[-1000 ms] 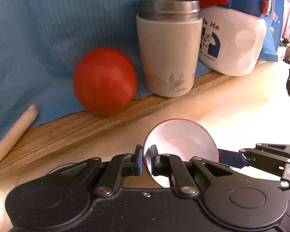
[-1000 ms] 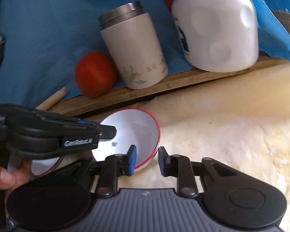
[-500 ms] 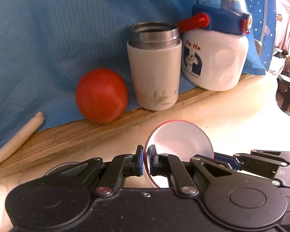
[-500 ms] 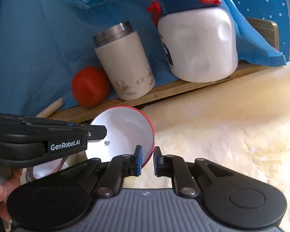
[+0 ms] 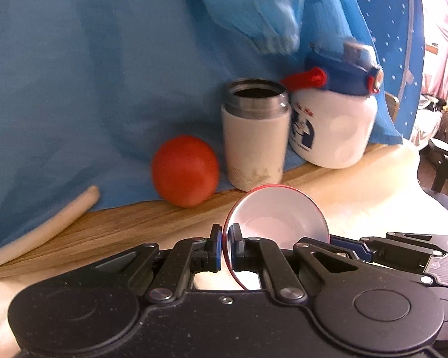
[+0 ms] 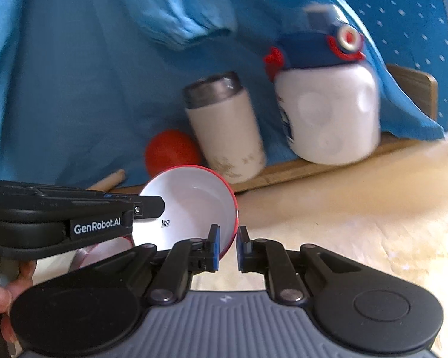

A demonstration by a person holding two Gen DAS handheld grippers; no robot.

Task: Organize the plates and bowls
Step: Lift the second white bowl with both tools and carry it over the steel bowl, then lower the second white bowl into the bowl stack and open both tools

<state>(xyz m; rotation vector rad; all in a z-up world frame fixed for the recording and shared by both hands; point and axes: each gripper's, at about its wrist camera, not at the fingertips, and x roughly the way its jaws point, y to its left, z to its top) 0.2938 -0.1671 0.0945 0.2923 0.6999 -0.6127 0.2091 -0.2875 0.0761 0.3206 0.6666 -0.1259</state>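
step: lift bowl | left tongs (image 5: 225, 250) clenched on rim of red-rimmed bowl (image 5: 279, 214), right tongs (image 6: 227, 246) grasping its opposite rim | bowl tilted, off the surface (image 6: 343, 208) | second bowl (image 6: 101, 252) below-left, stacking judged not yet done

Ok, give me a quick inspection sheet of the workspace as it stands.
Surface: cream cloth, wooden ledge behind.
Job's things: red-rimmed bowl tilted, held at its rim from both sides; second bowl lower left, mostly hidden.
Clutter: tomato, flask, white jug, pale stick.
Grippers: left gripper and right gripper both shut on the bowl.
Cables: nothing seen.
Surroundings: blue fabric backdrop.
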